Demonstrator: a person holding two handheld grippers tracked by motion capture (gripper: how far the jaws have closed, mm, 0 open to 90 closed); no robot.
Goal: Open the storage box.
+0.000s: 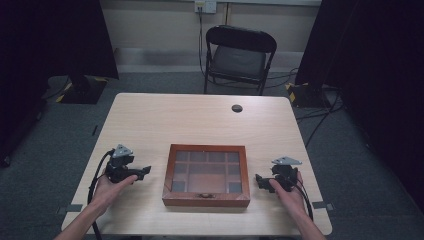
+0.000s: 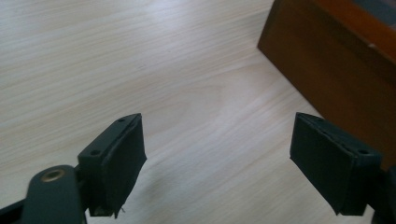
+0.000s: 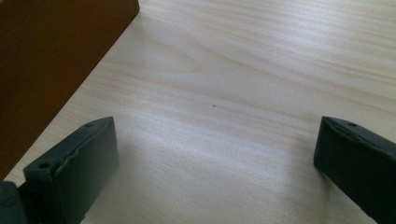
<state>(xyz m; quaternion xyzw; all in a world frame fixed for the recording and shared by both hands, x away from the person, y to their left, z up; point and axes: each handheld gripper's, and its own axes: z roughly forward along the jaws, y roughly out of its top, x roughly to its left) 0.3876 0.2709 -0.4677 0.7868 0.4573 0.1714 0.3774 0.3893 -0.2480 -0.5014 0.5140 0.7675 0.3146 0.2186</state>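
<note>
One wooden box (image 1: 206, 176), two open claws (image 1: 146, 171), one table (image 1: 200, 120)

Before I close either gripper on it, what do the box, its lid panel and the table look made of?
The box looks like reddish-brown wood with a smooth, satin stain; faint grain shows in the gripper views. Its lid panel seems to be glass or clear plastic, since compartments show through it with a dull sheen. The table looks like pale wood-grain laminate, possibly veneer, with a soft glare.
</note>
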